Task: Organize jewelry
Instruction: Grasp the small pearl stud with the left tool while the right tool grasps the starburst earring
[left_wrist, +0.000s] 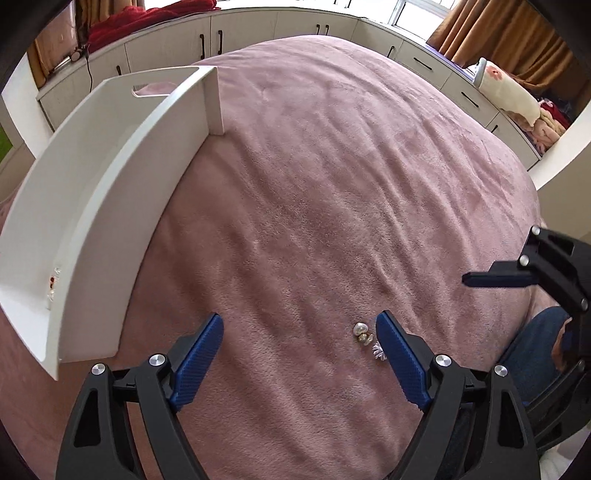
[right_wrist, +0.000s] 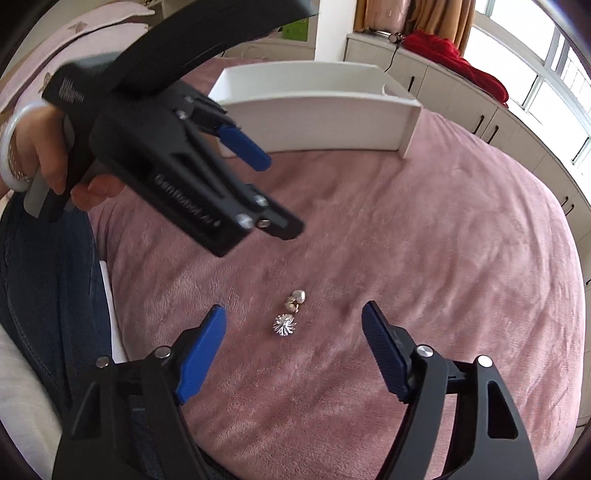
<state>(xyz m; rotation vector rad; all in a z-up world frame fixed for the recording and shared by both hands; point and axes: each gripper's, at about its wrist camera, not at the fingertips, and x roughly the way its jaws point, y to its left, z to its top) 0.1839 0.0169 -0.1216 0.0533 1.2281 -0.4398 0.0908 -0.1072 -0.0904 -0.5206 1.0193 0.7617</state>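
Observation:
Two small jewelry pieces lie on the pink blanket: a pearl and gold piece (left_wrist: 361, 331) (right_wrist: 296, 298) and a silver starburst piece (left_wrist: 379, 350) (right_wrist: 285, 325), side by side. My left gripper (left_wrist: 299, 325) is open and empty above the blanket; the pieces sit just inside its right finger (left_wrist: 397, 354). It also shows in the right wrist view (right_wrist: 255, 177), held above the blanket. My right gripper (right_wrist: 293, 321) is open and empty, with the starburst piece between its fingers. It also shows at the right edge of the left wrist view (left_wrist: 495, 278). A white tray (left_wrist: 99, 206) (right_wrist: 317, 114) stands at the left.
The pink blanket (left_wrist: 332, 184) covers a bed. White cabinets (left_wrist: 240, 33) run along the far wall under windows. A red cloth (right_wrist: 454, 55) and a cream pillow (left_wrist: 506, 88) lie on the cabinet tops. A small item (left_wrist: 53, 284) sits inside the tray. My jeans-clad leg (right_wrist: 44, 277) is nearby.

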